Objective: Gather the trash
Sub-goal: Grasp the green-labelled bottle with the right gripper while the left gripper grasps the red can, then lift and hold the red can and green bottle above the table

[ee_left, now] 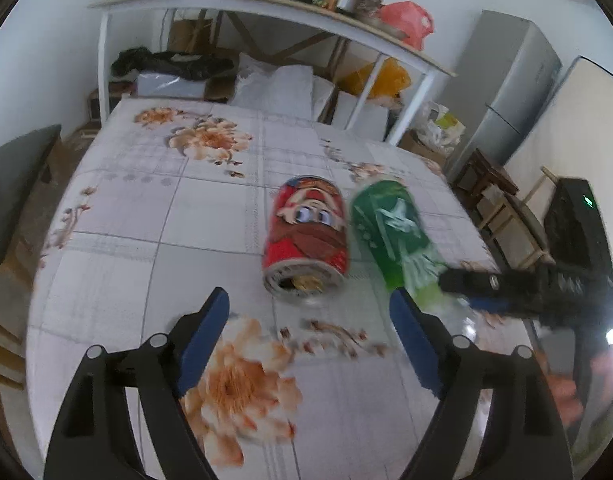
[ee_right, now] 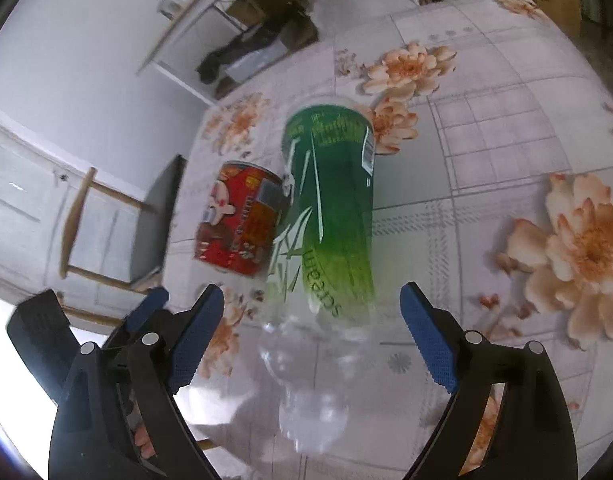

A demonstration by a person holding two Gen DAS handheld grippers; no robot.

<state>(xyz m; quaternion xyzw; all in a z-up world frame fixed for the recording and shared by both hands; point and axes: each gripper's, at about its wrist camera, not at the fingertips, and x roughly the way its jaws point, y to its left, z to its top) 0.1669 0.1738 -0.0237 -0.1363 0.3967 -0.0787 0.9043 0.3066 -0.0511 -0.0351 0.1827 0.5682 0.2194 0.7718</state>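
Note:
A red can (ee_left: pixel 308 236) with a cartoon face lies on its side on the flowered tablecloth (ee_left: pixel 154 216), open end toward me. Beside it on the right lies a clear plastic bottle (ee_left: pixel 390 232) with a green label. My left gripper (ee_left: pixel 310 312) is open just short of the can, with nothing between its blue pads. In the right wrist view the bottle (ee_right: pixel 330 216) lies lengthwise, its clear end between the fingers of my open right gripper (ee_right: pixel 312 308); the pads stand apart from it. The red can (ee_right: pixel 242 220) lies left of the bottle. The right gripper (ee_left: pixel 518 284) shows black at the left view's right edge.
A white shelf table (ee_left: pixel 266 8) with pots and bags stands behind the table. A grey fridge (ee_left: pixel 506 92) and wooden stools (ee_left: pixel 494 196) are at the right. A chair (ee_right: pixel 118 228) stands by the table's edge on the can's side.

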